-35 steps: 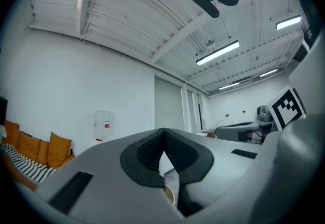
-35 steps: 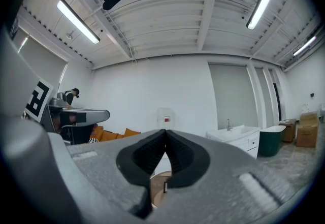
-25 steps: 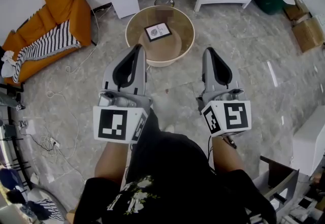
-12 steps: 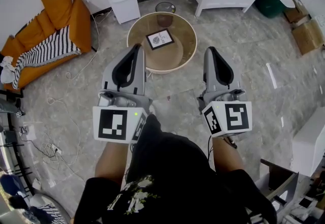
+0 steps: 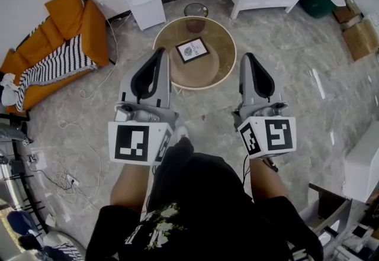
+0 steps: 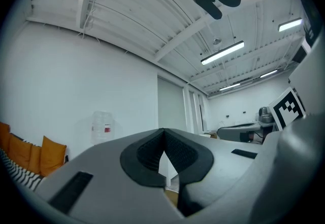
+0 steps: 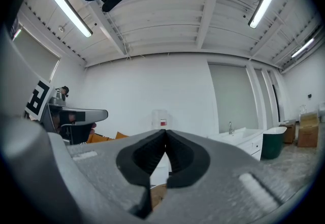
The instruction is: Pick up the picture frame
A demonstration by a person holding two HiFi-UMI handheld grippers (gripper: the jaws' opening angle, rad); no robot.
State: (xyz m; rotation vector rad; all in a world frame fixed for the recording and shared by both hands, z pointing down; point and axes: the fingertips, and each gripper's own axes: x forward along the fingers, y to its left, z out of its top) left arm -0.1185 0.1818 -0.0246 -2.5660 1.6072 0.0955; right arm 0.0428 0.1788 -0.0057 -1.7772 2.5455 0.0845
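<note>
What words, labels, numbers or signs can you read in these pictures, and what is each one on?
No text here can be read in full.
Picture frame: small print around a round image, too small to read.
Water bottle: red label, too blurred to read.

The small rectangular black-edged picture frame (image 5: 192, 50) lies flat and face up on the round glass-topped surface (image 5: 220, 74), close to the middle. It sits slightly askew, and its white picture bears a round greyish motif with small print below.
</note>
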